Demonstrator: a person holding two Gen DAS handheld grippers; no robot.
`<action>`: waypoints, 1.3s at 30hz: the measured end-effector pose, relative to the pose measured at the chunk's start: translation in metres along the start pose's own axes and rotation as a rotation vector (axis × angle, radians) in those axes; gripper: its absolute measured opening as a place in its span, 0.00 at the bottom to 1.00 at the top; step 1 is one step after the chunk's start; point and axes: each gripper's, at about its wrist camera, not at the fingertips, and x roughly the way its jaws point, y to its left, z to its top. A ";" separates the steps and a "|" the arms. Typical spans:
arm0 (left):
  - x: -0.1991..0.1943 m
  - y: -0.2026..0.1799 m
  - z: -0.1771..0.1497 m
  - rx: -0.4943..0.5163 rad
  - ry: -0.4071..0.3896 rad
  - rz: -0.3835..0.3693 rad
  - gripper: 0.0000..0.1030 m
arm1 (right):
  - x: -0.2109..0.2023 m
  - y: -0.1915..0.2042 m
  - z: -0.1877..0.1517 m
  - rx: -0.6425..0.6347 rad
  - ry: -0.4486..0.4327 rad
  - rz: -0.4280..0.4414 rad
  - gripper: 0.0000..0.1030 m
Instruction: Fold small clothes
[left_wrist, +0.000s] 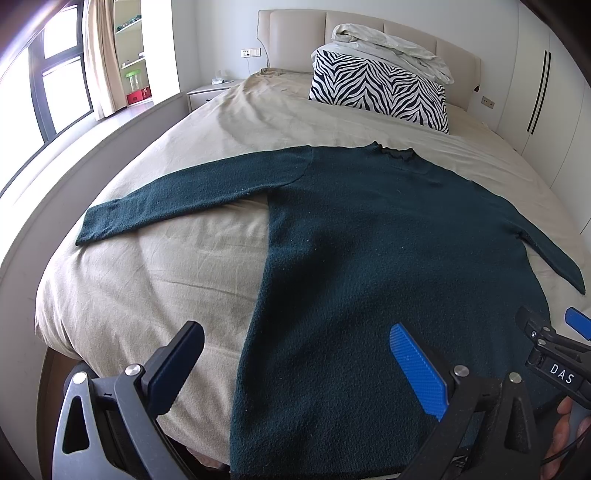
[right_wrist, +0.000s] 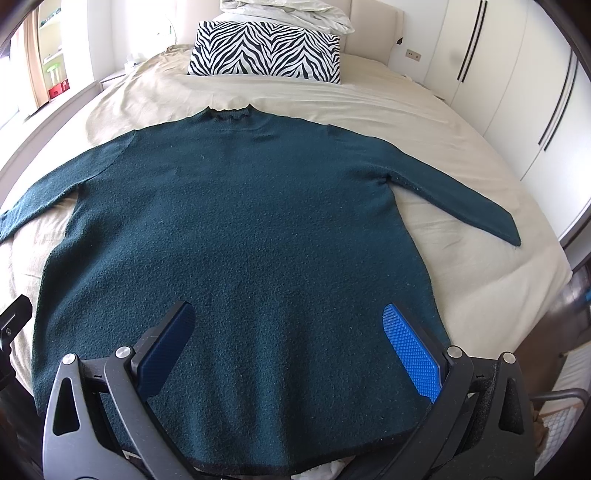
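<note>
Both claws, left claw (left_wrist: 295, 354) and right claw (right_wrist: 286, 336), hung wide open and empty over the hem of the dark green sweater (right_wrist: 236, 229), spread flat, sleeves out, on the bed (right_wrist: 461, 258).

"DAS" label on right claw (left_wrist: 554, 328)

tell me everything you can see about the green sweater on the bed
The sweater is dark teal-green, in a fuzzy knit that looks like wool. It has long sleeves and a short ruffled collar at the far end. It lies flat and unfolded on the beige bedsheet, body smooth, both sleeves spread out to the sides and angled toward the near end, hem at the bed's near edge. The left gripper and right gripper are both open above the hem area; neither grips it.
</note>
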 end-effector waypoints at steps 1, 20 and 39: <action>0.000 0.001 0.000 0.000 0.000 -0.001 1.00 | 0.000 0.000 0.000 0.000 0.000 0.000 1.00; 0.000 -0.002 -0.004 -0.002 -0.001 0.000 1.00 | 0.001 0.004 -0.001 -0.002 0.004 0.007 1.00; 0.002 -0.005 -0.008 -0.003 0.002 -0.003 1.00 | 0.003 0.004 -0.003 0.006 0.009 0.021 1.00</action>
